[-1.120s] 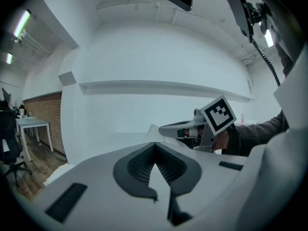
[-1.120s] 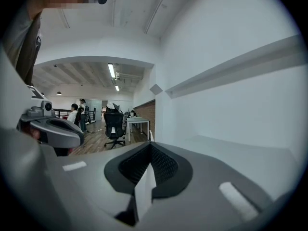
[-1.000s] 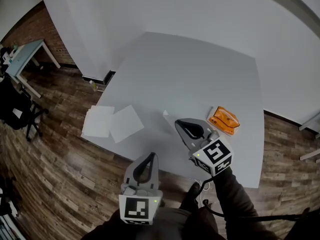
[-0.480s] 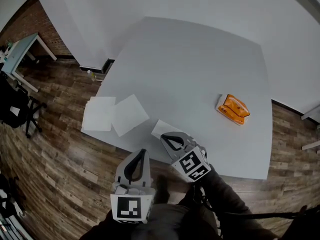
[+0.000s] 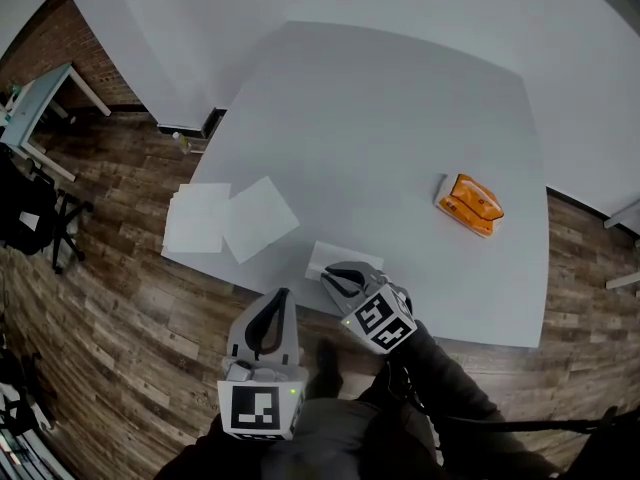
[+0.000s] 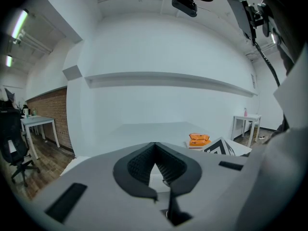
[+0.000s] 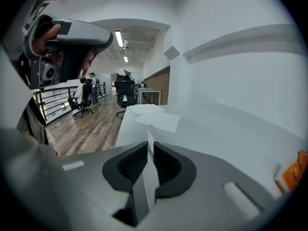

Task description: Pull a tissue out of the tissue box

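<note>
The tissue pack (image 5: 470, 203) is an orange soft packet lying flat at the right of the white table (image 5: 380, 108); it also shows in the left gripper view (image 6: 198, 139). A pulled-out white tissue (image 5: 333, 258) lies near the table's front edge. My right gripper (image 5: 336, 278) is at its near end. In the right gripper view the tissue (image 7: 147, 177) stands as a thin strip between the jaws, which are opening and stand slightly apart. My left gripper (image 5: 272, 316) hangs below the front edge, shut and empty (image 6: 155, 146).
Two more white tissues (image 5: 197, 230) (image 5: 258, 218) lie at the table's left front corner, one hanging over the edge. Wooden floor surrounds the table. A small desk (image 5: 45, 108) and an office chair (image 5: 30, 218) stand at the far left.
My right gripper has carried the tissue from beside the orange pack down and left to the table's front edge, where it now lies. Its jaws have parted a little. The left gripper barely shifted.
</note>
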{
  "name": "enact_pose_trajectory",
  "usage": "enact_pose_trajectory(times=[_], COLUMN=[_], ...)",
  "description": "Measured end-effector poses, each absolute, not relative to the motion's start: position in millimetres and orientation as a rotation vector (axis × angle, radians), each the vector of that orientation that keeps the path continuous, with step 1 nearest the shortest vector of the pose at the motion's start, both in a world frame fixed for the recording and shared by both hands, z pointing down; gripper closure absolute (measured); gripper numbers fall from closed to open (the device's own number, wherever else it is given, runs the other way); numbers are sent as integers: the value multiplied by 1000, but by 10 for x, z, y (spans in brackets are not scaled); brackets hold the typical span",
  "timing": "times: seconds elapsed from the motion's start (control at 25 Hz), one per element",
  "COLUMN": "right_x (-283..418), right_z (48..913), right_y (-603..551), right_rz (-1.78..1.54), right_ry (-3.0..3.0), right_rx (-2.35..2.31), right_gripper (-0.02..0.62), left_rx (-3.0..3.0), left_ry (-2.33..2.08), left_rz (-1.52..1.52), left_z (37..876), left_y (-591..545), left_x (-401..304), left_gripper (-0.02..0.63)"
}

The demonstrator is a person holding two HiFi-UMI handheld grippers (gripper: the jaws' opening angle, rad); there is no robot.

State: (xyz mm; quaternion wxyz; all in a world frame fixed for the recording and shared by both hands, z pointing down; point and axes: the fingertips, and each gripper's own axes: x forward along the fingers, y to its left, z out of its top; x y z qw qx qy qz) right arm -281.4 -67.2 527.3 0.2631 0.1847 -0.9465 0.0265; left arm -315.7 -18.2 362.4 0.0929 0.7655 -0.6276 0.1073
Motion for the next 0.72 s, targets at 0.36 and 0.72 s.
enact_pose_trajectory(times=[0.36, 0.72], right_x=[-2813, -2590], right_z=[5378, 5265], right_y=[-399, -294], right_rz=[186, 231], right_ry=[-2540, -2557], right_rx=[376, 471], right_gripper=[433, 400], left_rx=[2283, 2316], left_ry=[-1847, -1797], left_rz=[317, 280], left_z=[3624, 3648], left_y=[-162, -180], left_x=[-3157, -3088], left_gripper=[606, 606])
